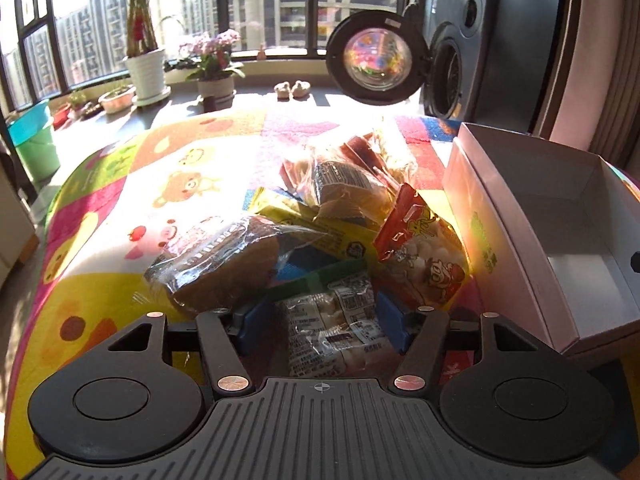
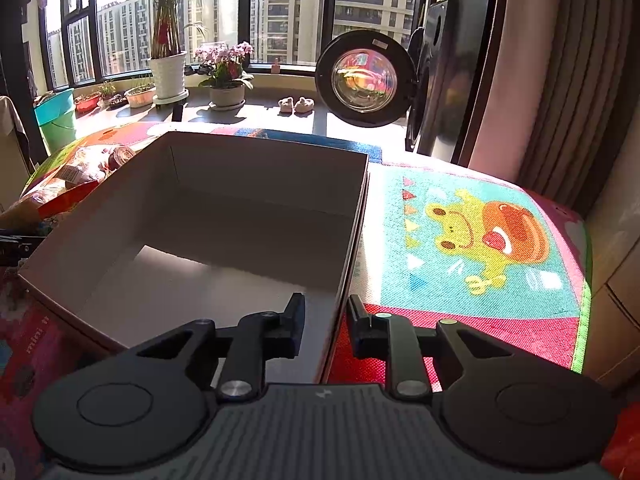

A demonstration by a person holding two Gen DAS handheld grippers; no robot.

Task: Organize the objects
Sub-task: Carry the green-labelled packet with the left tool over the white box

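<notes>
The left gripper [image 1: 320,328] is tilted down at a slant with its blue fingers [image 1: 244,330] spread fairly wide, one on each side of a clear snack packet [image 1: 332,332]; can't tell if they're actually pressing it. The right gripper [image 2: 322,330] slants down too, black fingers [image 2: 290,330] nearly together, straddling the box wall [image 2: 344,280].

Each gripper, the left gripper [image 1: 320,322] and the right gripper [image 2: 323,328], was built of matte black plastic. A ribbed grey housing bore a small crosshair mark at its front edge. Two round black discs flanked it. Black link arms pivoted on bright metal rivets. The left unit's fingers [image 1: 247,326] were blue.
</notes>
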